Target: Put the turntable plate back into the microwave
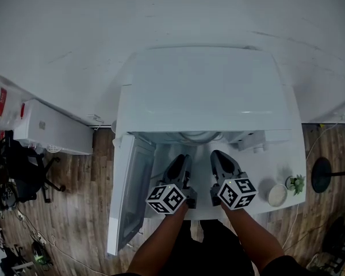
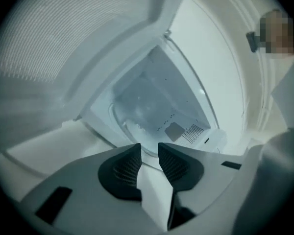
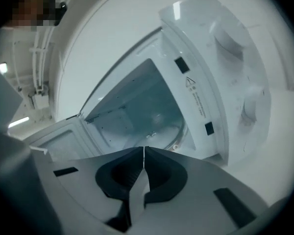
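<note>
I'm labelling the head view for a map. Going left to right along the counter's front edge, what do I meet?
open microwave door → left gripper → right gripper → small white dish → potted plant

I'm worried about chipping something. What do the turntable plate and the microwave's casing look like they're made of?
Turntable plate: likely clear glass, smooth; it looks see-through and its round rim catches light. Microwave's casing: white, semi-gloss, painted metal or plastic, cannot tell which; faint reflections lie on its top.
</note>
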Motion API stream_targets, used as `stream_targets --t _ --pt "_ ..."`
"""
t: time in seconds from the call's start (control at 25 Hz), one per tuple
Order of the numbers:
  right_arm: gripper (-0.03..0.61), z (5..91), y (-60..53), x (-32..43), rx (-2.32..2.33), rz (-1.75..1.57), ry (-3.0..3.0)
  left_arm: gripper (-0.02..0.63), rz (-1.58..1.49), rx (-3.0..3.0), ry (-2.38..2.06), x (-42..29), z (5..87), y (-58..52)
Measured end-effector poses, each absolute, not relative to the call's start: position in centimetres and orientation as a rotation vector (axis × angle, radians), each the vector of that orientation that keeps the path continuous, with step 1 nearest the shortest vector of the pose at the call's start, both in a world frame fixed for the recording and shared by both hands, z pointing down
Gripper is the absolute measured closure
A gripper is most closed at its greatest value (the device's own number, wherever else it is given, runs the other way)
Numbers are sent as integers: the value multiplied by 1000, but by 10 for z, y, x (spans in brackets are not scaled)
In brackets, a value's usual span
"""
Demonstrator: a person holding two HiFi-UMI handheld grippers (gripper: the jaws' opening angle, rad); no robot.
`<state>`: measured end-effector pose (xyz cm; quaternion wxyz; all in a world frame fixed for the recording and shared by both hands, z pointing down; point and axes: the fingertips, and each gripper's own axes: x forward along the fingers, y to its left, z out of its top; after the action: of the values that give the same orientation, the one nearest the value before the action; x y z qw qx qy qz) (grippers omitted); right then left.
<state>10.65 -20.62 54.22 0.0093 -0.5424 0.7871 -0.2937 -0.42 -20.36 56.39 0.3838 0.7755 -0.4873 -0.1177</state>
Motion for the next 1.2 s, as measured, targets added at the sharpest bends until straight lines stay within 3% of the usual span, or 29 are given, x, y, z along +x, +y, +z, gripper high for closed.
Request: stream_targets --t 0.16,0.24,0.56,1.2 --pt "560 526 -186 103 -1726 -734 2617 573 -67 2256 -1354 -3 539 -189" --pt "560 515 -176 105 -1751 -638 2675 581 42 2381 -1390 0 530 -181" --pt "561 478 -141 96 -1750 -318 2864 586 298 2598 -1408 -1 501 -142" --pt "561 428 -128 71 -1663 -170 2870 586 241 2610 -1444 -1 457 -130"
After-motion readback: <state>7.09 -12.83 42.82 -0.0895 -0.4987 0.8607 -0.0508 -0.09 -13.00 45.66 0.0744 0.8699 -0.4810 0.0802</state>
